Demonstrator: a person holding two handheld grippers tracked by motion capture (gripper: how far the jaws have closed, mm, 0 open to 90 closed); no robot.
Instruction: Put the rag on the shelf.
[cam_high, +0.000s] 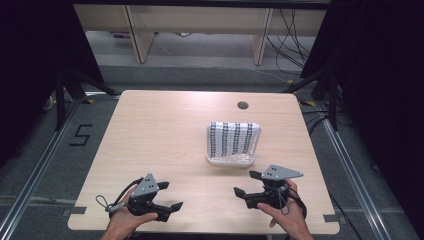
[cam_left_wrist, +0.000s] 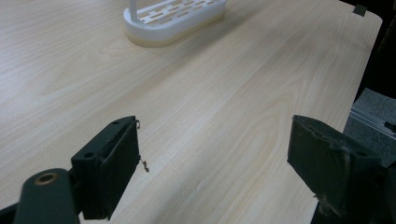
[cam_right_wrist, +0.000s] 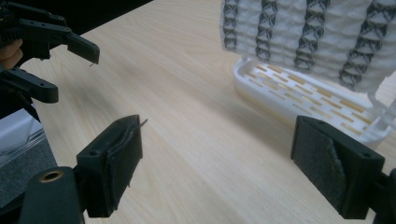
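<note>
A white slotted rack (cam_high: 231, 159) stands on the wooden table (cam_high: 165, 130) right of centre. A white cloth with black patterned stripes (cam_high: 233, 138) hangs over its rail; in the right gripper view the cloth (cam_right_wrist: 308, 37) drapes above the rack's base (cam_right_wrist: 303, 95). My left gripper (cam_high: 170, 196) rests near the front edge at the left, held in a hand, jaws wide apart with nothing between them. My right gripper (cam_high: 246, 183) sits at the front right, just short of the rack, also open and empty. The left gripper view has the rack's base (cam_left_wrist: 175, 21) far ahead.
A round cable hole (cam_high: 243, 105) sits near the table's far edge. Beyond it stand wooden furniture legs (cam_high: 140, 35) and loose cables (cam_high: 290, 35) on the floor. Black tripod legs (cam_high: 62, 90) flank both sides of the table.
</note>
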